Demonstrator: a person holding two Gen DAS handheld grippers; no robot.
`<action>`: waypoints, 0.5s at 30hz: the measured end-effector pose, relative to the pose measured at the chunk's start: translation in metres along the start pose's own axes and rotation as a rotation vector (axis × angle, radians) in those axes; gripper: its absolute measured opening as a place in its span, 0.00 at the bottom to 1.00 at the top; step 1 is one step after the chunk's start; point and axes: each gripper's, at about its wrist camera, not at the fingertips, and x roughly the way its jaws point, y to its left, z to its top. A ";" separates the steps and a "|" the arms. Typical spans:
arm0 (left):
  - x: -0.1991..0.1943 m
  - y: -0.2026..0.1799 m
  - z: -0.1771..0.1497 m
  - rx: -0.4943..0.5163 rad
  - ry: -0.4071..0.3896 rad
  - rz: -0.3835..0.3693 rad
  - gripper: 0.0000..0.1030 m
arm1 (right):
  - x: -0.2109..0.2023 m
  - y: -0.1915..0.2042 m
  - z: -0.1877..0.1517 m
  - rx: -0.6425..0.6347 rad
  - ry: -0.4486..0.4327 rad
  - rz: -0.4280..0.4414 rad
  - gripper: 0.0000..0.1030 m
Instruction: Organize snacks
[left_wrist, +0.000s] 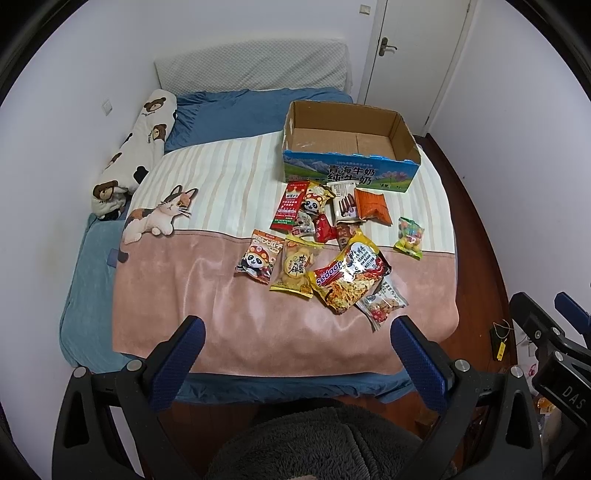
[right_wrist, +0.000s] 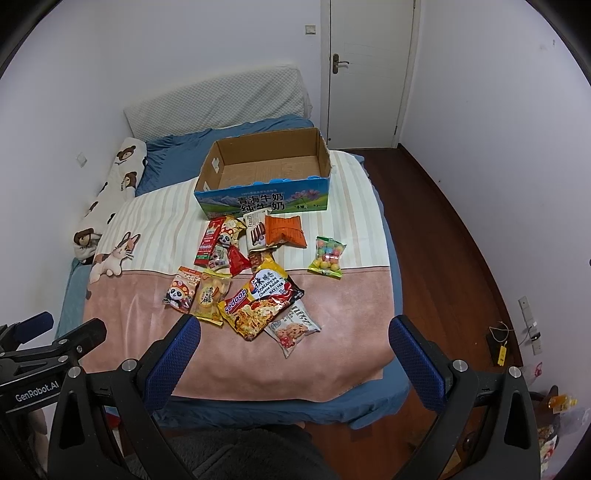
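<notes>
Several snack packets lie in a loose pile on the bed's blanket (left_wrist: 207, 280). Among them are a yellow Sedaap noodle pack (left_wrist: 347, 275) (right_wrist: 258, 306), an orange pack (left_wrist: 373, 206) (right_wrist: 286, 230), a bag of coloured balls (left_wrist: 409, 238) (right_wrist: 328, 256) and a panda packet (left_wrist: 258, 256) (right_wrist: 181, 291). Behind them stands a cardboard box (left_wrist: 351, 170) (right_wrist: 264, 199) with an open top and nothing inside. My left gripper (left_wrist: 299, 325) hangs open over the bed's near edge, short of the pile. The right gripper (right_wrist: 295, 325) is open too, holding nothing.
A bear-print pillow (left_wrist: 136, 151) lies along the left wall, with a blue pillow (left_wrist: 236, 114) and a headboard cushion (left_wrist: 251, 64) behind. A white door (right_wrist: 369, 70) stands at the back right. Wooden floor (right_wrist: 443, 236) runs along the bed's right side, with cables and clutter at the lower right.
</notes>
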 end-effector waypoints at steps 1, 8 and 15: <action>0.000 0.000 -0.001 0.001 -0.001 -0.001 1.00 | 0.000 0.000 0.000 0.002 0.000 0.001 1.00; 0.001 0.000 -0.001 0.003 -0.001 0.000 1.00 | -0.001 -0.001 0.000 0.004 -0.001 0.003 1.00; 0.001 -0.002 -0.002 0.004 0.000 0.000 1.00 | 0.000 -0.001 0.001 0.002 -0.002 0.004 1.00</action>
